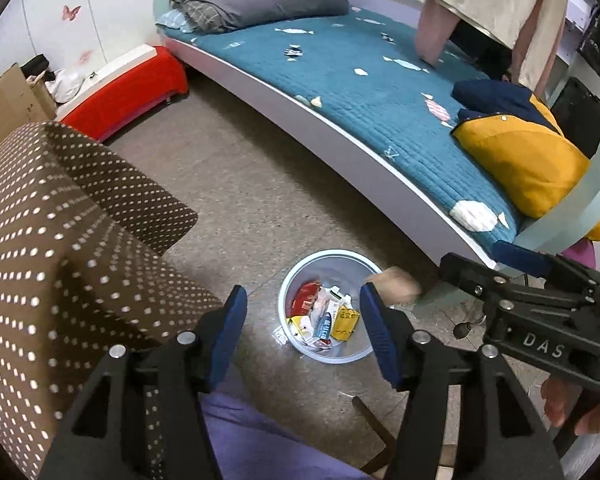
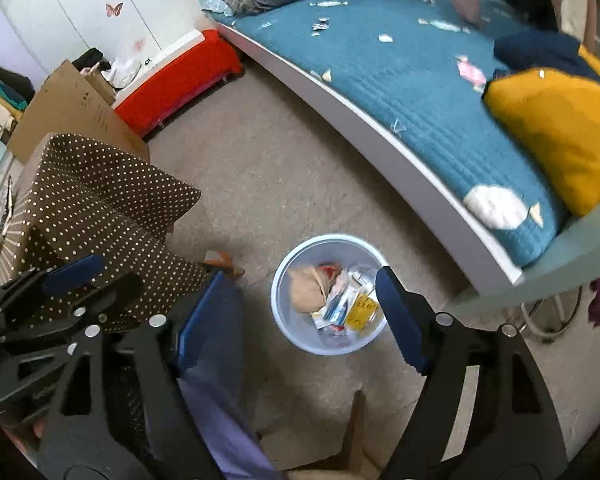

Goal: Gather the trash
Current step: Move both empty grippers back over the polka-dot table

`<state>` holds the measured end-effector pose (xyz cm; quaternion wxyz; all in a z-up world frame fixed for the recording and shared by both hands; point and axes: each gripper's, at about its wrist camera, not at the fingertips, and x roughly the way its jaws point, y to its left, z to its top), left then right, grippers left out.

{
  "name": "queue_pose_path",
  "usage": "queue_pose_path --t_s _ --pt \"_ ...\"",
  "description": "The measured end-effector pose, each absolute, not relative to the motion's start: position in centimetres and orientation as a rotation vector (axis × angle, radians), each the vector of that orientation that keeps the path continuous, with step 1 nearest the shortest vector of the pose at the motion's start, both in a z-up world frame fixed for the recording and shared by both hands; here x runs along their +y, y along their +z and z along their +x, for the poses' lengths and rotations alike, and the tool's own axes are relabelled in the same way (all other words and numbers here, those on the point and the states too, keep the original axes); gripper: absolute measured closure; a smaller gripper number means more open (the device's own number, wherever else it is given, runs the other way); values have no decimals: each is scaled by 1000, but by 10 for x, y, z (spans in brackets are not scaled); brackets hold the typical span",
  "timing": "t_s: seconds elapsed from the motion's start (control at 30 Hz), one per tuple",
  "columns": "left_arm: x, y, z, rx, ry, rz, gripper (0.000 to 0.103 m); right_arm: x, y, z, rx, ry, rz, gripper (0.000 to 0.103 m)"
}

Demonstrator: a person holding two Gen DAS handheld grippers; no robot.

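Observation:
A pale blue bin (image 1: pixel 300 276) (image 2: pixel 284 320) stands on the floor, holding several wrappers and packets in red, yellow and white. A crumpled tan wad (image 1: pixel 396 284) (image 2: pixel 306 290) shows blurred by the bin's right rim in the left wrist view and over the bin's contents in the right wrist view. Neither gripper touches it. My left gripper (image 1: pixel 304 332) hangs open above the bin, nothing between its blue pads. My right gripper (image 2: pixel 304 320) is open wide over the bin, also empty. One of its pads (image 1: pixel 520 256) shows at the right of the left view.
A brown polka-dot cloth (image 1: pixel 60 220) covers furniture on the left. The bed (image 1: pixel 360 92) with a teal quilt and a yellow cushion (image 1: pixel 524 156) runs along the right. A red-covered bench (image 1: pixel 128 88) and cardboard (image 2: pixel 72 112) stand at the back. A person (image 1: pixel 492 4) stands at the bed.

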<state>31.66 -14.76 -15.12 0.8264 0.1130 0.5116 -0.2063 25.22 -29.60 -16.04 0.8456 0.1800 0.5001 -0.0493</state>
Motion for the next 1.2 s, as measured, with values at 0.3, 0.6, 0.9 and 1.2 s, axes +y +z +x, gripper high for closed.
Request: queue_pose_path --t_s 0.3,0.6,0.9,1.2 --pt "-140 -144 315 1072 -438 233 45 -285 -170 249 1106 -69 378 27" --pt "-142 -134 306 1048 -437 239 42 -281 -160 238 1082 -73 374 27" --pt "-127 -102 294 987 -443 210 41 -268 -127 228 1007 -41 356 27" --pt "-92 -65 281 906 -413 169 38 -243 -95 228 935 20 323 27"
